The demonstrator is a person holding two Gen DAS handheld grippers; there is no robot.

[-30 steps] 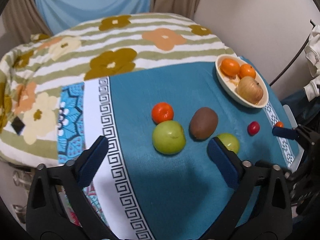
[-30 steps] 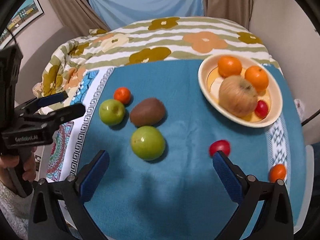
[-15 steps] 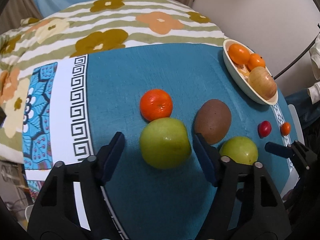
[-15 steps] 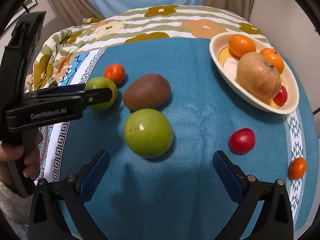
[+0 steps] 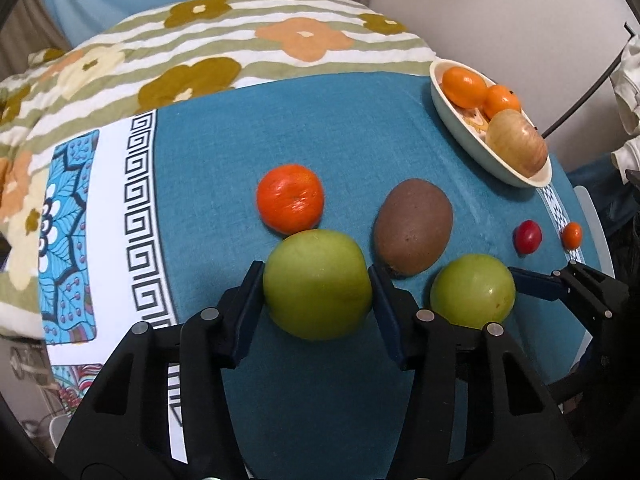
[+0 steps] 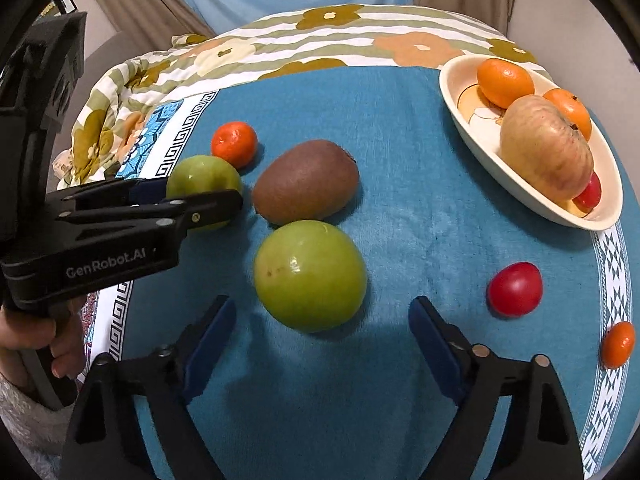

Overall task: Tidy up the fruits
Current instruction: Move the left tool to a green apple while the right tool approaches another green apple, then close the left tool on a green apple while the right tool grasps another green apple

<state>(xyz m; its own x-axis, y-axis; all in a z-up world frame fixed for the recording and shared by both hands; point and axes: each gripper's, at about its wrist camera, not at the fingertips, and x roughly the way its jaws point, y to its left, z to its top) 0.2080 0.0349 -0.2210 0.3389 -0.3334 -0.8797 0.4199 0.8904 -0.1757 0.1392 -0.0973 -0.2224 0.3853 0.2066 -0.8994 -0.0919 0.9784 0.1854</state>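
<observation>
My left gripper (image 5: 316, 280) is closing on a green apple (image 5: 316, 284), its blue pads touching both sides of the fruit, which rests on the teal cloth (image 5: 240, 128). My right gripper (image 6: 320, 302) hovers over a second green apple (image 6: 310, 274). Its jaws are closing, and the apple sits between them with a gap on each side. A brown kiwi (image 6: 306, 182) and a tangerine (image 6: 234, 144) lie just behind the two apples. At the far right, a cream bowl (image 6: 532, 200) holds two oranges, a large apple and a red tomato.
A red cherry tomato (image 6: 515, 289) and a small orange fruit (image 6: 618, 344) lie loose near the cloth's right edge. A flowered, striped blanket (image 6: 360, 36) covers the far side. A hand (image 6: 36, 336) holds the left gripper's handle.
Both grippers came down toward the fruit. The left jaws narrowed from wide open until they met the green apple. The right jaws narrowed a little around the other apple.
</observation>
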